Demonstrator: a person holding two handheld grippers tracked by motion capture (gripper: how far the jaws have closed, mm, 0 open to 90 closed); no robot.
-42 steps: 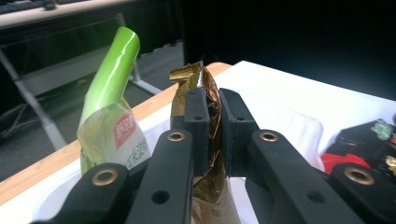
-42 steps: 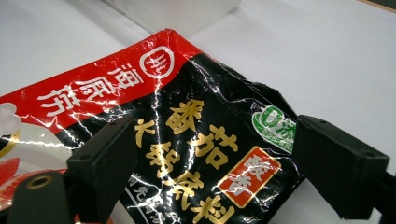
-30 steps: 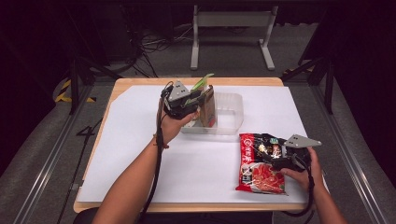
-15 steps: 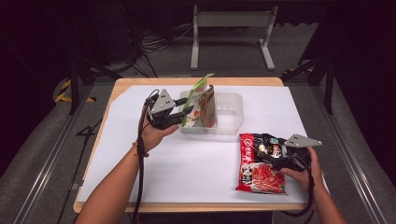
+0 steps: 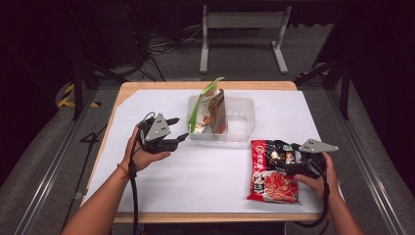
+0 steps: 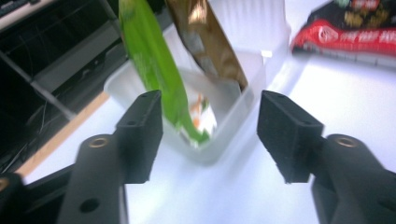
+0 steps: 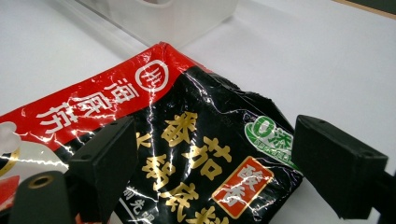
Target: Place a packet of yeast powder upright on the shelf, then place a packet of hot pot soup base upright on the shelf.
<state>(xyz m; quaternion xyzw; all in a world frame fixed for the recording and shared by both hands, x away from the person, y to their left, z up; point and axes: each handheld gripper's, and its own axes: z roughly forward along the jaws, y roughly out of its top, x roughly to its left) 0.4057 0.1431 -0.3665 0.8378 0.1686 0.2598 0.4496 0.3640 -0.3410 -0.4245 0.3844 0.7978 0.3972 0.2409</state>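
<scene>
white table (image 5: 205, 171) | 1 clear bin (image 5: 242, 122): 2 pouches | 1 noodle packet (image 5: 273, 169) | left gripper (image 5: 178, 129) just spreading, empty | right gripper (image 5: 289, 157) spread

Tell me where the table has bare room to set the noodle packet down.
Bare white cover lies between the left gripper and the noodle packet, along the near edge. More runs right of the clear bin, toward the far right corner. It is crowded at the bin, where two snack bags stand.

The white table cover (image 5: 205, 171) is lit brightly from above while the surroundings are left dark. Glare is seen on the red noodle packet (image 7: 187, 154); the green pouch (image 6: 154, 65) is blurred.
</scene>
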